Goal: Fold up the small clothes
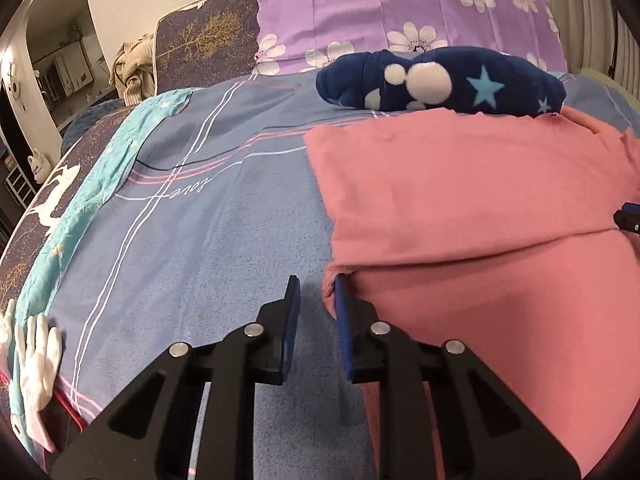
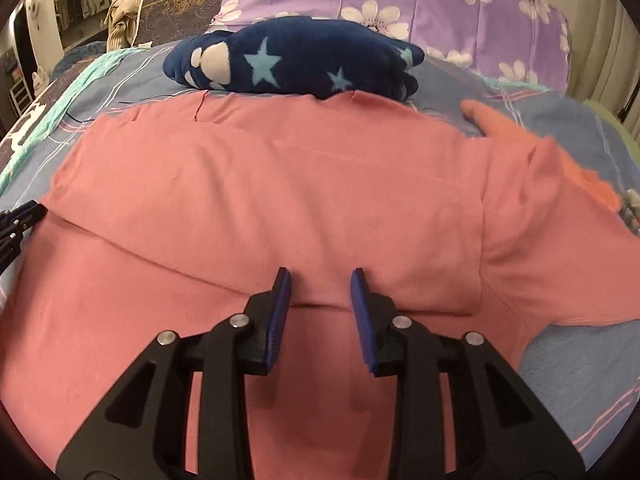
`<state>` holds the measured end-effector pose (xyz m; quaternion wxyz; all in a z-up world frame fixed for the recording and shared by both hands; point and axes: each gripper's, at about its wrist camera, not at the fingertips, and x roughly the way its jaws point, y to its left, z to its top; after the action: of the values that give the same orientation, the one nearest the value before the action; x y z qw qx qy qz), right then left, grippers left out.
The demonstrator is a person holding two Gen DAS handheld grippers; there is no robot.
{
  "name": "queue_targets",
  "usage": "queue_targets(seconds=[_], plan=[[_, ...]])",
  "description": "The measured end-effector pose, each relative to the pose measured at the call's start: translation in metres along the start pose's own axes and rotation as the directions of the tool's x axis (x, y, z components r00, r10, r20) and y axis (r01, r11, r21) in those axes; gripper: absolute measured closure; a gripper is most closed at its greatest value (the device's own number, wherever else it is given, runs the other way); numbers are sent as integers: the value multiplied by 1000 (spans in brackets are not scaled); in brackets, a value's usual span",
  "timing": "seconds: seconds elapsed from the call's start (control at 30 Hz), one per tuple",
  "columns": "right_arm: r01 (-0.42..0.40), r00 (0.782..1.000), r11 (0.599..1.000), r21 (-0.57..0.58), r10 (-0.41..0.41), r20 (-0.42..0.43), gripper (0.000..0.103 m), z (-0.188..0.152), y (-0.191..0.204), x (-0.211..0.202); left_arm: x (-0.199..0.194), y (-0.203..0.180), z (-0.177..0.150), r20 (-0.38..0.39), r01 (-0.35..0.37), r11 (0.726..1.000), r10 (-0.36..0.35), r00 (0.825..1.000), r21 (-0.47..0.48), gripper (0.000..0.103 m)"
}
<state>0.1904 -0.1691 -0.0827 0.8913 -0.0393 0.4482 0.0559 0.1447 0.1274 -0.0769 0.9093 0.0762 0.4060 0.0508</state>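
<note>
two grippers hang over a bed spread with a blue-grey striped sheet. far left in the left wrist view, a white glove-shaped item lies at the bed's edge on a turquoise strip of bedding. next comes the left gripper, pointing down at the sheet, its blue-padded jaws a narrow gap apart with only bare sheet between them; its right pad sits against the left edge of the pink garment, right at the folded corner, but nothing is pinched. the pink garment lies flat on the bed to the right, its upper layer folded over the lower so that a fold line runs across it. beyond it, touching its far edge, rests a folded navy fleece piece with stars and white dots, and behind that a purple flowered pillow. in the right wrist view, the right gripper hovers over the middle of the pink garment at the edge of the folded layer, jaws parted, with cloth showing between the pads though not squeezed. a sleeve of the garment spreads out to the right on the sheet.
</note>
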Motion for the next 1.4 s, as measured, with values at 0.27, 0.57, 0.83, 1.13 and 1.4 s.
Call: queue_targets(seconds=[0.27, 0.57, 0.83, 1.13, 1.4], plan=[[-191, 982, 973, 130, 189, 28, 64, -5, -28, 3, -49, 39, 20, 151, 135, 974, -108, 983, -183, 84], [-204, 978, 976, 78, 200, 64, 45, -13, -20, -3, 13, -27, 80, 65, 360, 922, -355, 933, -143, 84], [-260, 964, 962, 88, 253, 81, 37, -16, -23, -5, 73, 26, 63, 18, 310, 873, -328, 944, -377, 91], [-248, 967, 966, 68, 243, 78, 33, -16, -18, -5, 86, 52, 78, 58, 307, 795, -327, 943, -523, 33], [-255, 965, 964, 71, 249, 80, 33, -16, -19, -4, 66, 45, 111, 151, 273, 889, -233, 961, -368, 102]])
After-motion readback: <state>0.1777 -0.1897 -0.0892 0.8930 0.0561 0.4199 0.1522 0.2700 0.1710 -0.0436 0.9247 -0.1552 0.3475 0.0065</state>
